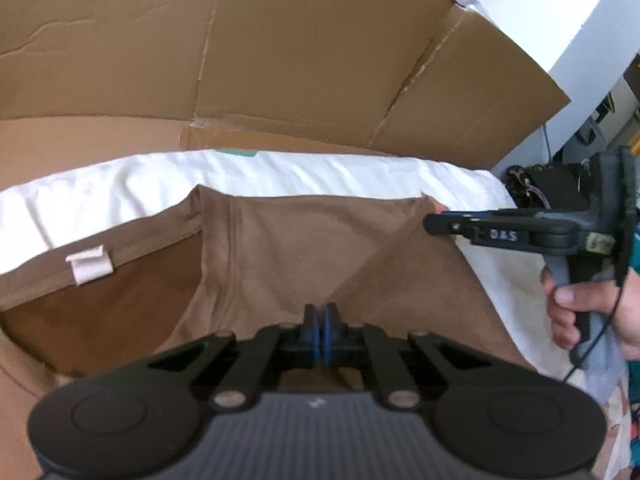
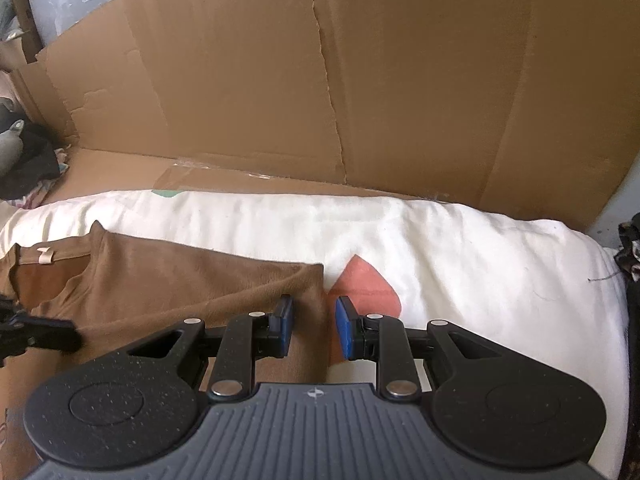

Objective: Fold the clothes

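A brown shirt [image 1: 288,248] lies on a white sheet [image 1: 280,172], its neckline with a white label [image 1: 90,266] to the left. My left gripper [image 1: 320,318] is shut, pads together, pressed into the shirt where a diagonal fold runs up to them. The right gripper [image 1: 434,224], held by a hand [image 1: 568,308], hovers at the shirt's far right corner. In the right wrist view my right gripper [image 2: 314,322] stands open over the brown shirt's [image 2: 180,292] right edge, with cloth below the gap and the blue pads [image 2: 343,328] not touching it. The left gripper [image 2: 36,332] shows at the left.
Flattened cardboard [image 2: 320,80] stands behind the sheet [image 2: 440,248] as a wall. A salmon patch [image 2: 364,284] shows on the sheet beside the shirt. Dark clothing [image 2: 24,160] lies at the far left, a dark chain-strap bag [image 1: 532,188] at the right.
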Available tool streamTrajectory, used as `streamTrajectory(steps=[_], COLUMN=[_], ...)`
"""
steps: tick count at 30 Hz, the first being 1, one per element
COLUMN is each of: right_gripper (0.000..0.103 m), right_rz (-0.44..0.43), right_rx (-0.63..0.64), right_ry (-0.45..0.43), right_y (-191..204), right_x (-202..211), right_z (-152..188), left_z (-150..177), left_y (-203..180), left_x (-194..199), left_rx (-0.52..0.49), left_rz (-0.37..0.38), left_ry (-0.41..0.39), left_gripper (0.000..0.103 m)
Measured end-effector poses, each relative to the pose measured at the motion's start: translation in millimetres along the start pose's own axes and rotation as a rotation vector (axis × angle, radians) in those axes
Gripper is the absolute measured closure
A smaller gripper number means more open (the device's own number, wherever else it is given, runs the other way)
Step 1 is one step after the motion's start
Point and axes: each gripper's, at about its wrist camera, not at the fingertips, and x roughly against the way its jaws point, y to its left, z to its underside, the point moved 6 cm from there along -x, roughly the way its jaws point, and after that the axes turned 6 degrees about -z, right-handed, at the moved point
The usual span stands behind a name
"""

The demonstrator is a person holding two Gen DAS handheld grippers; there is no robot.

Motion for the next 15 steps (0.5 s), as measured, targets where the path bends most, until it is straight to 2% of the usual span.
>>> streamTrajectory(steps=[4,8,10,15], right_gripper=[0.079,0.078,0.074,0.074], right_rz=[0.018,0.022,0.025,0.033], right_rx=[-0.063,-0.019,-0.017,0.009], right_ry=[0.014,0.034,0.043,0.035], right_y=[-2.6,3.1,0.9,-4.0], right_x=[-8.6,-17.5,-22.1,-25.8], right_z=[-6.8,-9.5,-10.0,-12.4], left_z=[3.0,2.9,1.0,-0.7], left_y=[0.2,4.3,7.1,9.0], left_x=[5.1,8.2,8.2,-5.2], left_rx=[0.005,0.021,0.043,0.051], left_rz=[0.006,0.006,0.006,-0.017], left_ry=[0.001,-0.005,-0.009,0.007], left_gripper=[0.1,0.101,0.101,0.101])
